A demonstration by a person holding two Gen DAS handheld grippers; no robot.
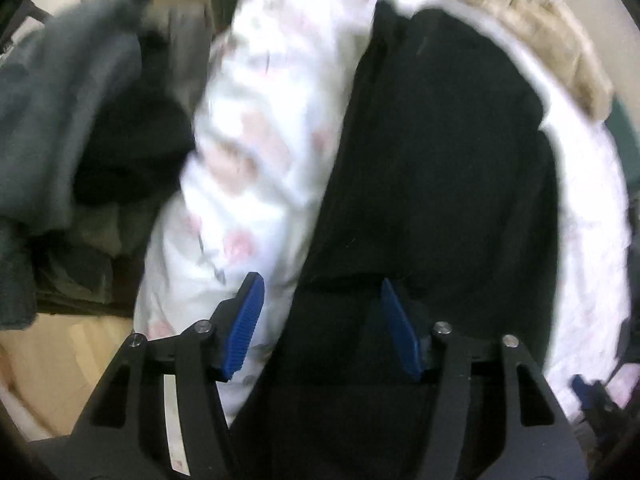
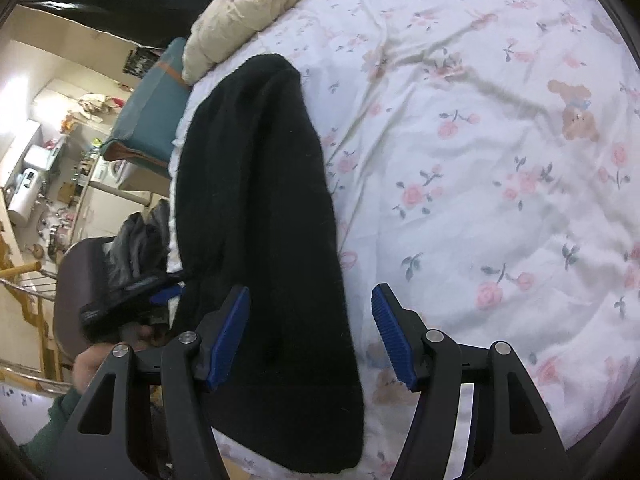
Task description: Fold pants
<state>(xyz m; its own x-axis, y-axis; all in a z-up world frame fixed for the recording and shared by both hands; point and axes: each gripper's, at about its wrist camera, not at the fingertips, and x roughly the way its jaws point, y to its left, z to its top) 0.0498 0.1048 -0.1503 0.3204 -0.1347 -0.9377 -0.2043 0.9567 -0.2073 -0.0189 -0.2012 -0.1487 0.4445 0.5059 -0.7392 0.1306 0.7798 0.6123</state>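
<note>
While the black pants (image 2: 260,240) lie folded on your floral bed sheet (image 2: 500,160), your left claw (image 1: 322,328) and right claw (image 2: 310,334) both gape empty.

Left wrist view: heavy motion blur across the floral bedsheet (image 1: 240,152) and dark clothes — only the tool stays sharp. Right wrist view: sharp, evenly lit by soft indoor light, overexposed glare at left edge. Both — fisheye curvature, black vignetted corners.

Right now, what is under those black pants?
The black pants lie on a white floral bed sheet, which shows all around them. Whatever sits directly beneath the fabric is covered and cannot be seen.
</note>
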